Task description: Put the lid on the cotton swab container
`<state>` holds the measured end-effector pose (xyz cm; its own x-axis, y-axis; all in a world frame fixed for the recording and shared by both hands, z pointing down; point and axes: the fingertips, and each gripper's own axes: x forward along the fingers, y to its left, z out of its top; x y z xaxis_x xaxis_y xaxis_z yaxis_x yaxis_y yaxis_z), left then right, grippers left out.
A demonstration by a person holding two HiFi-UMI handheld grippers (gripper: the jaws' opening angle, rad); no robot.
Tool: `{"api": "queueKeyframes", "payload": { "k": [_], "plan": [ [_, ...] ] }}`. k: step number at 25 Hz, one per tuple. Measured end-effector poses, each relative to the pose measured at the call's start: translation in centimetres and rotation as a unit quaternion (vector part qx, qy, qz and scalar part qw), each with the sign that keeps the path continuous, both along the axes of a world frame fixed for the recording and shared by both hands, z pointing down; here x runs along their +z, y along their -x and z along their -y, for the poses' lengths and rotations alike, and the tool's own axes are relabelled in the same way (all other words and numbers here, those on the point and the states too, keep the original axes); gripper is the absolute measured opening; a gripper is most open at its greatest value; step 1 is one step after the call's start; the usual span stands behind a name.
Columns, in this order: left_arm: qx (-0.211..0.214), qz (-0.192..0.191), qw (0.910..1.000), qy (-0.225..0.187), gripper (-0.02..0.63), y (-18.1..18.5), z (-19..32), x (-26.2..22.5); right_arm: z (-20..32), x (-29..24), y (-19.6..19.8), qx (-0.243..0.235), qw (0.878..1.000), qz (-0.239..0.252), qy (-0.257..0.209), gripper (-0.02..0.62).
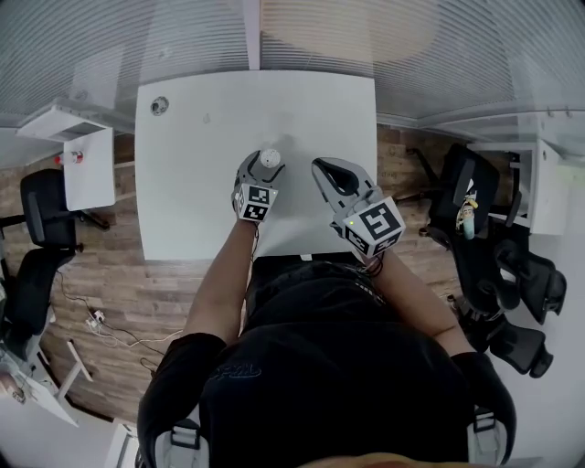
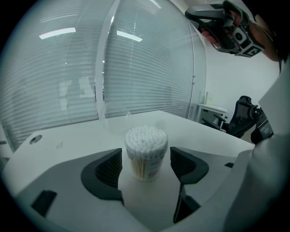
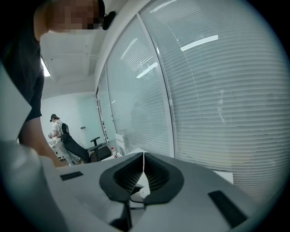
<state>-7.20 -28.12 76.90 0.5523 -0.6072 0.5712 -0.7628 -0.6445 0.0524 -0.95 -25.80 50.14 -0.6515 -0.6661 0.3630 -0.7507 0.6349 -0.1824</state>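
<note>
A clear round cotton swab container (image 2: 146,154) stands upright and uncovered on the white table (image 1: 201,183), its white swab heads showing on top. My left gripper (image 2: 146,158) is open around it, one pad on each side with a thin gap to the wall. In the head view the container (image 1: 269,158) sits just past the left gripper (image 1: 259,174). My right gripper (image 1: 325,170) hangs above the table to its right, tilted upward, and shows in the left gripper view's upper right corner (image 2: 199,13). The right gripper (image 3: 143,159) is shut, with nothing visible between its pads. No lid is in view.
A small round grommet (image 1: 159,105) is set in the table's far left corner. Black office chairs (image 1: 41,219) stand left of the table and more chairs (image 1: 475,210) on the right. Glass walls with blinds (image 2: 136,68) run behind the table's far edge.
</note>
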Motion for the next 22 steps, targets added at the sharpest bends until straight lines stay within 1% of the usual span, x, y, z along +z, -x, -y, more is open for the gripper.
{"api": "queueKeyframes", "payload": {
  "k": [7,13,22],
  "plan": [
    [0.006,0.018,0.9998,0.003,0.324,-0.2,0.3,0.8,-0.5,0.5,-0.2,0.002,1.000,0.001,0.009,0.023],
    [0.017,0.044,0.9989,-0.010,0.278,-0.2,0.0,1.2,-0.7,0.6,-0.6,0.007,1.000,-0.001,0.011,0.023],
    [0.014,0.045,0.9988,-0.011,0.267,-0.1,0.1,1.3,-1.2,0.6,-0.7,0.004,1.000,-0.003,0.012,0.023]
  ]
}}
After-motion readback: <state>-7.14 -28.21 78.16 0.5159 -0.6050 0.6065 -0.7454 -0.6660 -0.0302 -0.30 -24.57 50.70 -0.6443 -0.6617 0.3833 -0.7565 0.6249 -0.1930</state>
